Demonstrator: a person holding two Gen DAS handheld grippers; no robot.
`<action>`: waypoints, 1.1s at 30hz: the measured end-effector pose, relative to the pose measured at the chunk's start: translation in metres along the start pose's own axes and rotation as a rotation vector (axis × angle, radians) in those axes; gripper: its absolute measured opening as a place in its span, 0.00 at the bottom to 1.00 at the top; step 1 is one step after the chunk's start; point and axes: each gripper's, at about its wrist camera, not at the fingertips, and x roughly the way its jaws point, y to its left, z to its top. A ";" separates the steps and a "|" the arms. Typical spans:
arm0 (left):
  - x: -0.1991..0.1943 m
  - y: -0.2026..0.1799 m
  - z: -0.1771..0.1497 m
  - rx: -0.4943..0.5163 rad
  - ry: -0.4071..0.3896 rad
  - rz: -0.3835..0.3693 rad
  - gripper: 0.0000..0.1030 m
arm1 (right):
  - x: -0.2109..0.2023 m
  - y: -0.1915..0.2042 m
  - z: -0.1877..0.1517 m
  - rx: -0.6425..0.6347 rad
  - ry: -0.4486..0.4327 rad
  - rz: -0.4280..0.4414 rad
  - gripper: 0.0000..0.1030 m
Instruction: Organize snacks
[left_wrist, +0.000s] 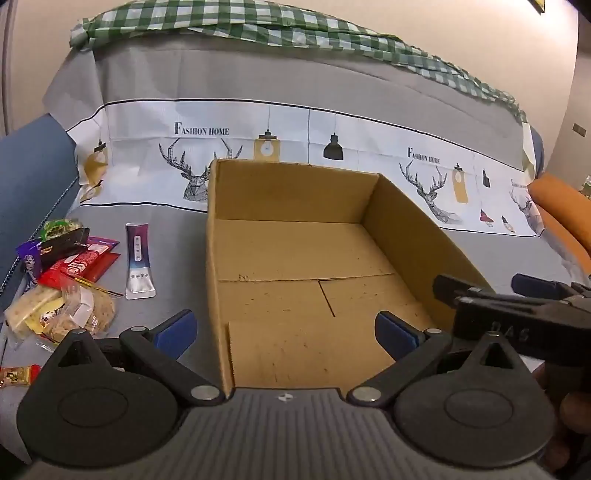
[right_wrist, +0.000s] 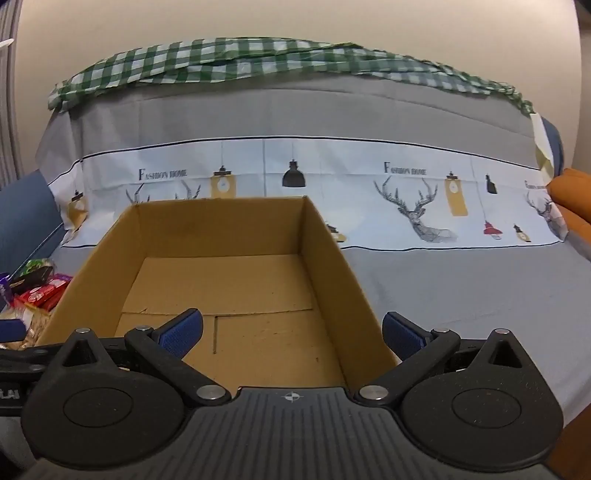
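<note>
- Both views are evenly lit by soft indoor light, with no harsh glare.
- Shadows are faint: the inner left wall of the cardboard box (left_wrist: 295, 258) is darker, and a soft shade lies along its floor.
- Fisheye bending curves the checked cloth (right_wrist: 258, 59) and the wall line into an arc, and the corners go dark.
- Small highlights sit on the metal pivots by the fingers (left_wrist: 173, 328).
- Detail is slightly soft toward the edges; the snack pile (left_wrist: 62, 280) at lower left is a little smeared.

Black tongs (left_wrist: 283, 332), blue ribbed pads (right_wrist: 181, 332), silver pivot screws, grey ridged body
</note>
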 end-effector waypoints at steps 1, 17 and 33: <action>0.000 -0.002 0.000 0.002 -0.001 0.000 0.99 | 0.000 0.001 -0.002 -0.007 0.003 0.003 0.99; -0.006 -0.008 -0.001 0.017 -0.014 0.005 0.99 | 0.002 0.008 0.000 -0.044 0.039 0.016 0.99; -0.008 -0.009 -0.002 0.034 -0.026 -0.017 0.99 | 0.001 0.005 -0.001 -0.014 0.060 -0.016 0.99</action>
